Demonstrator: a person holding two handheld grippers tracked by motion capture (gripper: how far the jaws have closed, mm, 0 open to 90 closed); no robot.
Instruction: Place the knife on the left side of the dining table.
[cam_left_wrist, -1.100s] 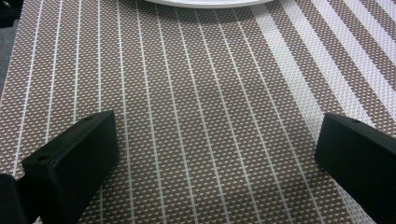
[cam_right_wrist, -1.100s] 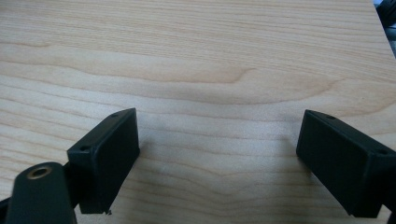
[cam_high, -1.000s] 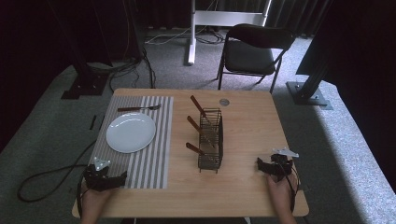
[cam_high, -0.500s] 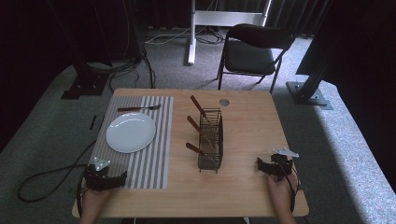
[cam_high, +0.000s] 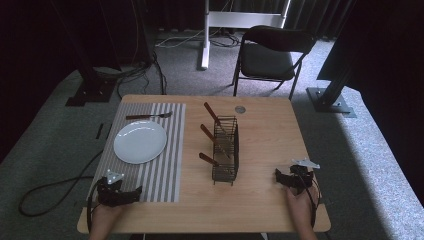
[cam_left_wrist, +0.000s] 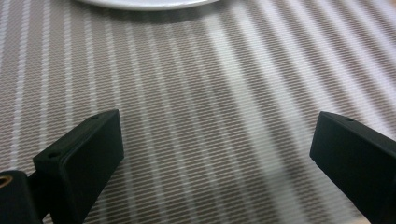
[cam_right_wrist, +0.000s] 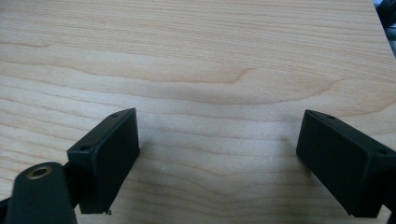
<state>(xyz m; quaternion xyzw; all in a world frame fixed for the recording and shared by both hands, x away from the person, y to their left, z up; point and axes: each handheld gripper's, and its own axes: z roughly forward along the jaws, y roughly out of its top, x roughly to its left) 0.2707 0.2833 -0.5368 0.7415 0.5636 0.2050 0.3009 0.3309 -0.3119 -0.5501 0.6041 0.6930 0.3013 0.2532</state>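
Note:
A white plate (cam_high: 140, 141) lies on a striped placemat (cam_high: 165, 170) on the left half of the wooden table (cam_high: 265, 145). A fork (cam_high: 148, 116) lies on the mat behind the plate. A black wire rack (cam_high: 225, 149) stands mid-table with three brown-handled utensils (cam_high: 212, 113) leaning out of it. My left gripper (cam_high: 134, 193) rests on the mat's near edge, open and empty; its jaws stand wide over the stripes (cam_left_wrist: 210, 140), with the plate rim (cam_left_wrist: 144, 3) ahead. My right gripper (cam_high: 278, 176) sits at the near right corner, open over bare wood (cam_right_wrist: 219, 93).
A small round metal disc (cam_high: 240, 109) lies near the table's far edge. A black folding chair (cam_high: 272, 55) stands behind the table. Cables (cam_high: 45, 192) trail on the carpet at the left. A dark stand base (cam_high: 330, 100) is at the right.

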